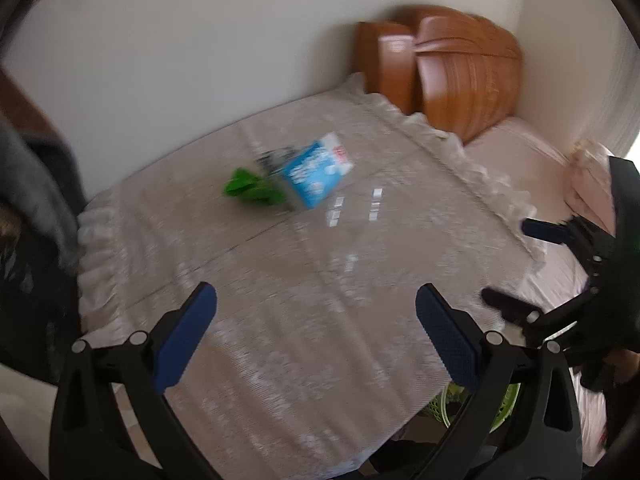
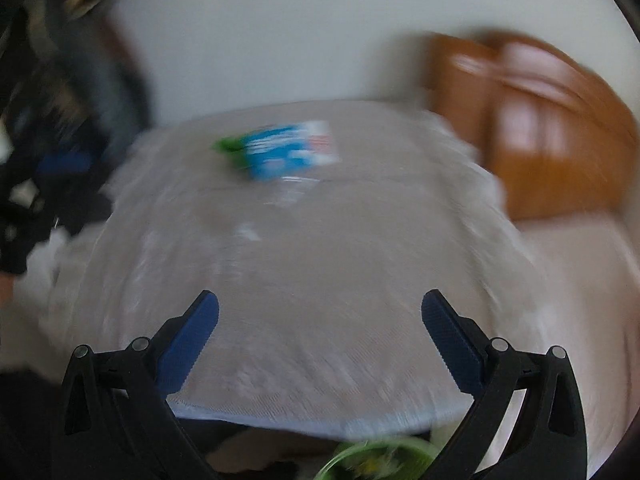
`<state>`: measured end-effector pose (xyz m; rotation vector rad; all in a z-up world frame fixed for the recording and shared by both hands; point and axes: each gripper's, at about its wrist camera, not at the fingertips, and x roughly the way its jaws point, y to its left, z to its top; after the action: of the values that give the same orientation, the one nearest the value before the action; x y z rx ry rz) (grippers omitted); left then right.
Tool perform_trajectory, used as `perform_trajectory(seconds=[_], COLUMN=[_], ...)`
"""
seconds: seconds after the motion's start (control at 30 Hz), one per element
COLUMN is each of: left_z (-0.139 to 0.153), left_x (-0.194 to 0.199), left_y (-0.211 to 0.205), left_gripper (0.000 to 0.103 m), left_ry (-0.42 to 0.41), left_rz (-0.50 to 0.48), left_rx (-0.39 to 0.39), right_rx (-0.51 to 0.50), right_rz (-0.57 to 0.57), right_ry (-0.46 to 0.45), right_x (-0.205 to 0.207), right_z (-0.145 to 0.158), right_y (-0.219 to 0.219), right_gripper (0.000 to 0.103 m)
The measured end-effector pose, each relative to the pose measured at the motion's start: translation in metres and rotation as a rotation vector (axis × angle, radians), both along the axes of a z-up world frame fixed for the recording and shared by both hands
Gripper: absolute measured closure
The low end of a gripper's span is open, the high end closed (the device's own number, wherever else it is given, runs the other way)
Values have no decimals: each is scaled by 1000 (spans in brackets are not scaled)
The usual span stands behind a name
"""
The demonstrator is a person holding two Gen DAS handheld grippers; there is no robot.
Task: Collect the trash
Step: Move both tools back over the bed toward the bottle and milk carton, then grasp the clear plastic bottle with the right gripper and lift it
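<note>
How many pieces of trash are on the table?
3 that I can tell: a blue carton, a green wrapper at its left, and something dark and blurry behind them. More may be hidden.

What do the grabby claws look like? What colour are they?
Both look alike. The left gripper has two black plastic arms with round silver bolts at the joints, and each finger ends in a dark blue pad with a bumpy, dotted texture. The right gripper is the same: black frame, silver bolts, blue textured pads. No cables show.

A blue carton [image 1: 318, 170] lies beside something green, perhaps a wrapper [image 1: 250, 189], on the cloth-covered table [image 1: 280, 300].
</note>
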<state>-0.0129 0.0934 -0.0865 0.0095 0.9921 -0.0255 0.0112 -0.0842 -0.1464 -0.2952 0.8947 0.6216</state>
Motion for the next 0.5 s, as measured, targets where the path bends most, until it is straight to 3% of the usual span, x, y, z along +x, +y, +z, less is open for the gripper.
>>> perform_trajectory(seconds=[0.2,0.5], left_z=[-12,-34], left_x=[-7,-15], left_y=[39,82], left_gripper=[8,7], left_ry=[34,94], left_rz=[128,279], left_rx=[-4,-56], right_rx=[-184,-349], right_rz=[336,512], right_ry=[-123,-206], right_x=[22,46], right_z=[-23,-59], right_y=[76,121], right_gripper=[2,2])
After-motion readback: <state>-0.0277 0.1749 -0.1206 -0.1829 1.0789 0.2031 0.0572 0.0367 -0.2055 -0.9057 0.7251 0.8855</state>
